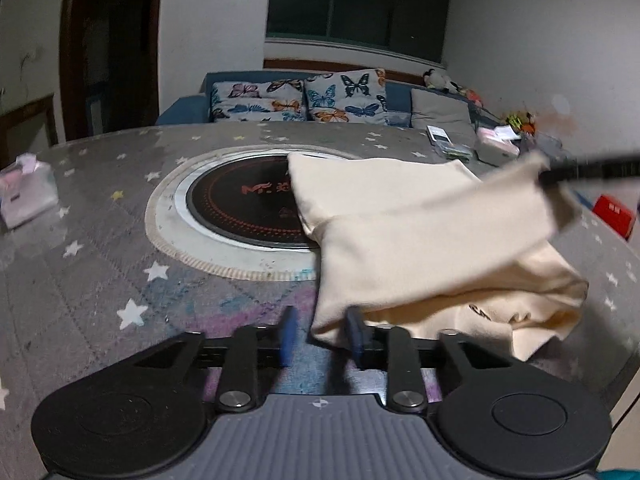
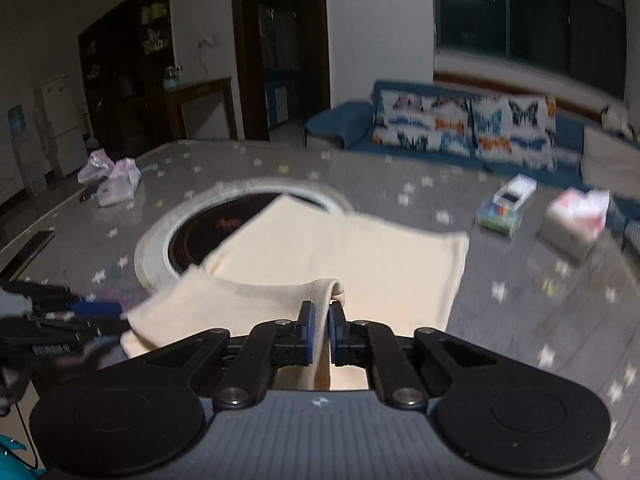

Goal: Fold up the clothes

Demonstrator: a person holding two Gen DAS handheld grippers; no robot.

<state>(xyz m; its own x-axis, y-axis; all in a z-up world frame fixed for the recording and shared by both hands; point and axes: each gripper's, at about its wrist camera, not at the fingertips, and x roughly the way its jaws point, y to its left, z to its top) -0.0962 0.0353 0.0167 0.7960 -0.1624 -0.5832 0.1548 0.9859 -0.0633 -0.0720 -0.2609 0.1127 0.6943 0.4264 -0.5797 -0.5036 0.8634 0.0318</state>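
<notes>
Garment: cream knit top (image 1: pixel 400 208), lying across the right half of the grey star-print table (image 1: pixel 100 240). Its far corner overlaps the round black hob (image 1: pixel 240 208) set in the middle.
Lie of the cloth: one band is lifted and stretched across the rest, which sits crumpled beneath with some dark lettering showing near the front edge.
Right gripper (image 2: pixel 320 320): fingers pressed together on a gathered fold of the cream cloth, which bunches over the tips and hangs down between them.
Left gripper (image 1: pixel 322 336): fingers stand spread, low over the table. The near-left corner of the garment lies in the gap, against the right-hand finger, and is not clamped as far as the blurred view shows.
Weight: light, judging by how one pinch carries the lifted band with little sag.
Stiffness: soft and limp; it will drape, wrinkle and follow whichever edge is pulled.
Slip: probably grips the table's fabric cover well but slides more easily on the smooth hob, so that corner may drag.
Where to hold: corners and hemmed edges, with a full bite of cloth, since a shallow pinch on one layer could slip out.
Caution: keep both holds taut and level, or the lower layers may bunch up.
</notes>
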